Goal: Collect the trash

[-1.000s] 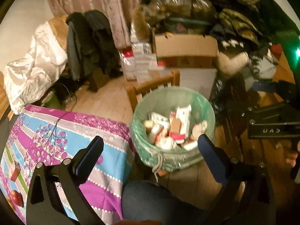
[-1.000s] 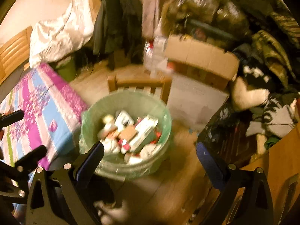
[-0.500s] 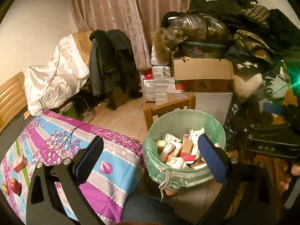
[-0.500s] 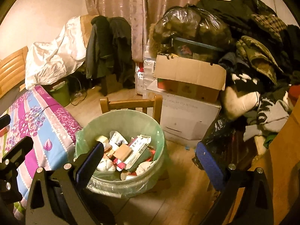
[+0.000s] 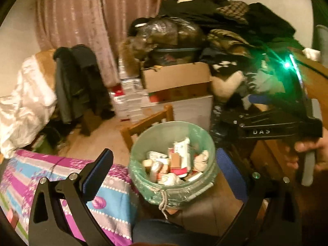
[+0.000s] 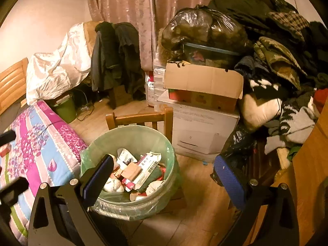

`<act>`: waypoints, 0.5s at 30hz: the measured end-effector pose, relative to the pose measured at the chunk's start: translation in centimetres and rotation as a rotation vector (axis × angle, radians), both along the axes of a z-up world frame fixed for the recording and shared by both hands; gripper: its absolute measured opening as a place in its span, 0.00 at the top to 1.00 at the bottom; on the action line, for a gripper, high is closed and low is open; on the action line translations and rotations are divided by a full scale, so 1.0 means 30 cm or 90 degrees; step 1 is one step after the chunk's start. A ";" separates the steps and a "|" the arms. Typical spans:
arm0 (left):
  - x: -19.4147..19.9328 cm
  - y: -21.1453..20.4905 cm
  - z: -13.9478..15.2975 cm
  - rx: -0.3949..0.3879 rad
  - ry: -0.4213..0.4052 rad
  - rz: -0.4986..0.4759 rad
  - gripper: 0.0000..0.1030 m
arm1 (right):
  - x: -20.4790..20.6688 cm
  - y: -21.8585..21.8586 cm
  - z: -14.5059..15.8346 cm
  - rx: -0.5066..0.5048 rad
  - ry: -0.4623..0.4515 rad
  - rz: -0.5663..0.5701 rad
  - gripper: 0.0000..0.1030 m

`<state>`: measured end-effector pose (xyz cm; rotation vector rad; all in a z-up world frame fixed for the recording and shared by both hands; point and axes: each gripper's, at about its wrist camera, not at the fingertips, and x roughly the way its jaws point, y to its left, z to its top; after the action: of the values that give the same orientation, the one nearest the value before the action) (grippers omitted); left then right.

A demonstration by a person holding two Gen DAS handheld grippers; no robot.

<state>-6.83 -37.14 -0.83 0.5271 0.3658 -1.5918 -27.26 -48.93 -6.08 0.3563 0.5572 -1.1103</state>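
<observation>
A trash bin lined with a green bag [image 5: 152,135] [image 6: 141,137] stands on the wooden floor, holding several boxes and wrappers [image 5: 176,164] [image 6: 135,170]. My left gripper [image 5: 164,168] is open and empty, hovering above and before the bin. My right gripper [image 6: 162,170] is open and empty above the bin's near side. The right gripper's body [image 5: 272,127] shows at the right of the left wrist view, held by a hand. The left gripper's fingers [image 6: 12,186] show at the left edge of the right wrist view.
A table with a purple and blue patterned cloth [image 5: 51,174] [image 6: 34,143] lies left of the bin. A wooden chair [image 6: 141,116] stands behind the bin. Cardboard boxes [image 6: 203,82], a black bag [image 6: 201,26] and piled clothes [image 6: 276,51] fill the right. A wooden surface [image 6: 307,164] is at the right.
Both views rose and pulled back from the bin, then the left gripper swung left, so the bin and right gripper body sit further right. Both grippers stayed open.
</observation>
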 end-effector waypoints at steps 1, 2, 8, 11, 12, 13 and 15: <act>0.011 0.000 0.002 0.002 0.012 -0.014 0.06 | 0.004 0.004 0.004 0.000 0.003 0.004 0.04; 0.027 0.000 0.007 0.000 0.019 -0.021 0.06 | 0.011 0.009 0.009 -0.001 0.008 0.008 0.04; 0.059 -0.005 0.000 0.005 0.014 -0.044 0.06 | 0.036 0.037 0.023 -0.005 0.031 0.024 0.04; 0.063 -0.007 -0.001 0.005 0.018 -0.050 0.06 | 0.037 0.041 0.022 0.000 0.037 0.024 0.04; 0.060 -0.008 -0.004 0.006 0.016 -0.050 0.06 | 0.036 0.041 0.020 0.005 0.037 0.026 0.04; 0.059 -0.008 -0.004 0.005 0.014 -0.048 0.06 | 0.034 0.040 0.019 0.007 0.038 0.028 0.04; 0.061 -0.006 -0.006 0.004 0.010 -0.046 0.06 | 0.029 0.041 0.016 0.013 0.036 0.027 0.04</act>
<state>-5.00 -37.32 -1.02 0.5372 0.3675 -1.6661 -26.38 -47.70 -5.58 0.3300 0.6245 -1.0773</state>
